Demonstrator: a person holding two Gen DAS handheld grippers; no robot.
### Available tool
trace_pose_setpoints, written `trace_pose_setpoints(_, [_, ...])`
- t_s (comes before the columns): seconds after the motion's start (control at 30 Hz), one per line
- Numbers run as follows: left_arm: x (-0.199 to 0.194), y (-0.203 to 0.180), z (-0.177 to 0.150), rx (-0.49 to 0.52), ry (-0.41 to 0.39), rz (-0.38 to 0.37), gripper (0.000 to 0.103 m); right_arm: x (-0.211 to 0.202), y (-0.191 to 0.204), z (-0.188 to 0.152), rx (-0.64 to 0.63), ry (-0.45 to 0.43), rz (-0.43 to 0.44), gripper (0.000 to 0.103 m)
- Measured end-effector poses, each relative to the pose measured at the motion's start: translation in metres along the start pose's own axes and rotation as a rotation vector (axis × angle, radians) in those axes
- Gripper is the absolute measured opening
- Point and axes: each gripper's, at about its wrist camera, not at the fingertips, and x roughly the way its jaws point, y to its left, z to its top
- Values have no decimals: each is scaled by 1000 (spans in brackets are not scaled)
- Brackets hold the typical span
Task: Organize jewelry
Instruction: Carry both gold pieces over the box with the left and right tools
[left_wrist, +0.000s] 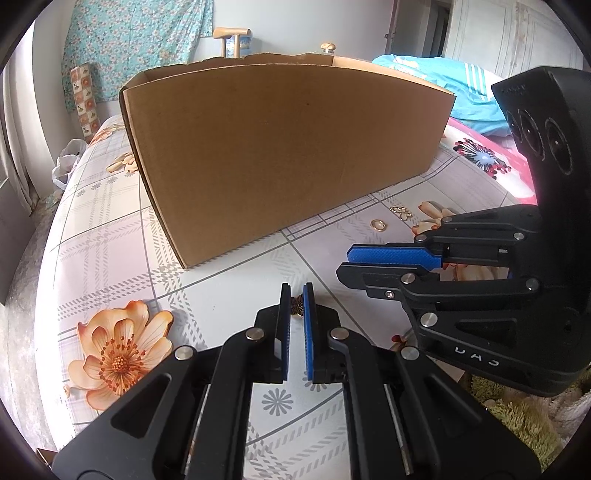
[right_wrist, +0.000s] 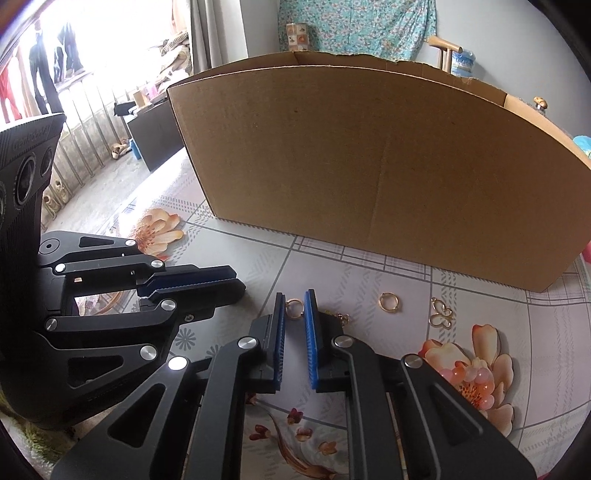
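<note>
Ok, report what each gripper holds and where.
Left gripper pinches a flower-shaped piece by its edges; right gripper seems to pinch a gold ring across its band.

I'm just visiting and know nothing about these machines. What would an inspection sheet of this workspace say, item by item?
Surface: floral tablecloth, patterned with checks and flowers.
Job's things: open cardboard box; gold ring and butterfly pendant lying loose before it.
Clutter: nothing seen on the cloth itself.
Grippers: left gripper jaws narrowly apart around a dark flower-shaped piece; right gripper jaws bracketing a ring earring; whether either grips, cannot tell.
Cables: nothing seen.
Surroundings: turquoise floral curtain, balcony railing, bedding.
</note>
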Motion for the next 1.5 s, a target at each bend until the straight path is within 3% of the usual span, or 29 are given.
trace_pose_setpoints(0.37, [-4,6,1,-42,-2,-30,6,-20,-17,-9,25,-36,8,11])
trace_pose_setpoints(0.73, [-35,4,13,-73,-64,-57,6,-45,-27,-14,37,-97,27,11])
trace_pose_setpoints(1.0, [-91,-20,63,-6,-232,-129,6,-105,-51,9,54,-277,50,11])
trace_pose_setpoints(1.13, [-88,-28,102,28,-260,-127,6,-131,-78,31,61,-360,48,10])
trace_pose_setpoints(1.27, [-51,-24,143,-20,-166,-131,6,-125,-109,66,69,-334,27,11])
trace_pose_setpoints(1.37, [-14,-14,168,-79,-73,-140,6,-103,-137,85,103,-237,22,11])
trace_pose_setpoints(1.5, [35,-6,187,-170,53,-206,5,-67,-168,103,137,-120,0,11])
